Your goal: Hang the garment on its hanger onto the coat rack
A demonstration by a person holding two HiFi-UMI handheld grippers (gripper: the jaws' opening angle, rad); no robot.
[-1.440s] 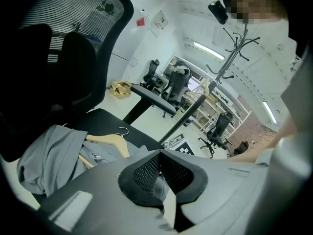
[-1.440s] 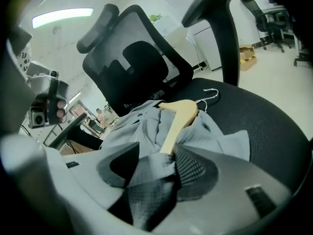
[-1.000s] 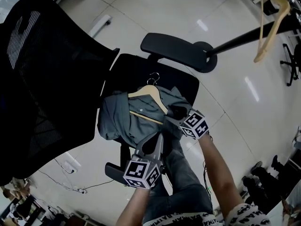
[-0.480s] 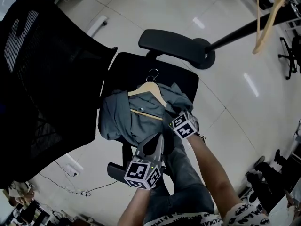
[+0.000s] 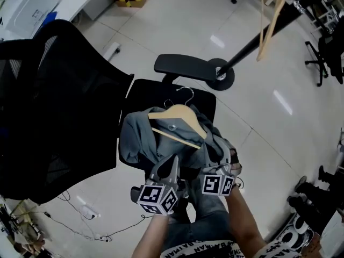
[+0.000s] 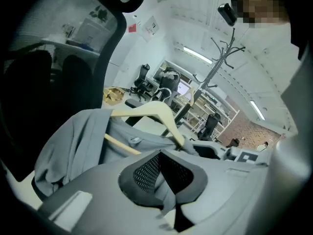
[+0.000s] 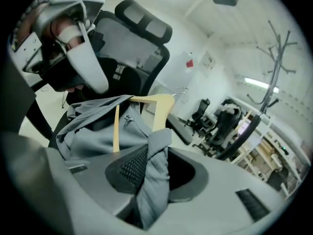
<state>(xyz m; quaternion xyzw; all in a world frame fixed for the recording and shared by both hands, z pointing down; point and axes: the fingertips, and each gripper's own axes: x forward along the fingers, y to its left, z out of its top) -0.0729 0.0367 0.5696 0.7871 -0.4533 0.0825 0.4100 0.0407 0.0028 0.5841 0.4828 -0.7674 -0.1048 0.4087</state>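
Note:
A grey garment (image 5: 141,138) on a wooden hanger (image 5: 180,117) lies bunched on the black chair seat (image 5: 148,92). The hanger's metal hook (image 5: 186,93) points toward the far edge of the seat. My left gripper (image 5: 173,164) is at the garment's near edge, with grey cloth pinched between its pads (image 6: 146,168). My right gripper (image 5: 216,164) is beside it on the right, shut on a fold of the garment (image 7: 155,173). The coat rack (image 5: 252,39) stands beyond the chair, its pole running to the upper right, with an empty wooden hanger (image 5: 270,23) on it.
The chair's tall mesh back (image 5: 54,117) fills the left side. A black armrest (image 5: 185,67) juts out behind the seat, next to the rack's round base (image 5: 221,75). Cables and a power strip (image 5: 86,214) lie on the tiled floor. More office chairs (image 5: 317,47) stand at the right.
My right gripper has drawn back from the hanger's right shoulder toward the person and closed on a fold of cloth. The garment has bunched up with it. The left gripper has barely moved.

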